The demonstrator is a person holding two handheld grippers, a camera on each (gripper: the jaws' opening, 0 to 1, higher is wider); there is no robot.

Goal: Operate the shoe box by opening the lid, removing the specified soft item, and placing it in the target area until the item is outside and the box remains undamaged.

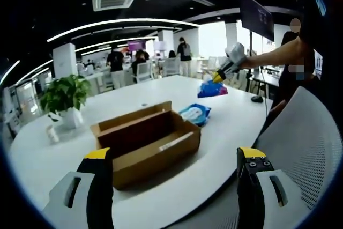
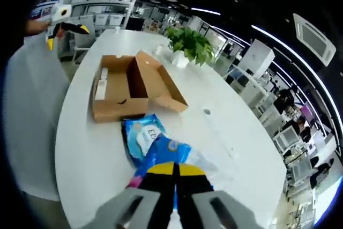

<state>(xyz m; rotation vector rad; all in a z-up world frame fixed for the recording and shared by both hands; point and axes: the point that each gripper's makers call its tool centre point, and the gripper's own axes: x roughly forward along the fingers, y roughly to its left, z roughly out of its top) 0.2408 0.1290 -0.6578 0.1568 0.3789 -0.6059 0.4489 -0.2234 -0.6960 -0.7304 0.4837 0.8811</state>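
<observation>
An open brown cardboard shoe box (image 1: 144, 143) (image 2: 131, 87) sits on the white table (image 1: 225, 148) (image 2: 86, 154), with its lid flap folded back. A blue and white soft pack (image 1: 195, 113) (image 2: 142, 135) lies on the table just beyond the box. My right gripper (image 2: 176, 170) (image 1: 217, 77) is shut on a second blue soft pack (image 2: 171, 151) (image 1: 211, 88), held up over the far side of the table. My left gripper (image 1: 174, 156) (image 2: 61, 17) is open and holds nothing, hovering at the near side of the box.
A potted plant (image 1: 64, 97) (image 2: 190, 44) and a small white object (image 1: 52, 133) stand on the table by the box. A white mesh chair (image 1: 305, 143) (image 2: 32, 105) is at the table edge. A person's arm (image 1: 273, 54) holds the right gripper. Several people and desks are in the background.
</observation>
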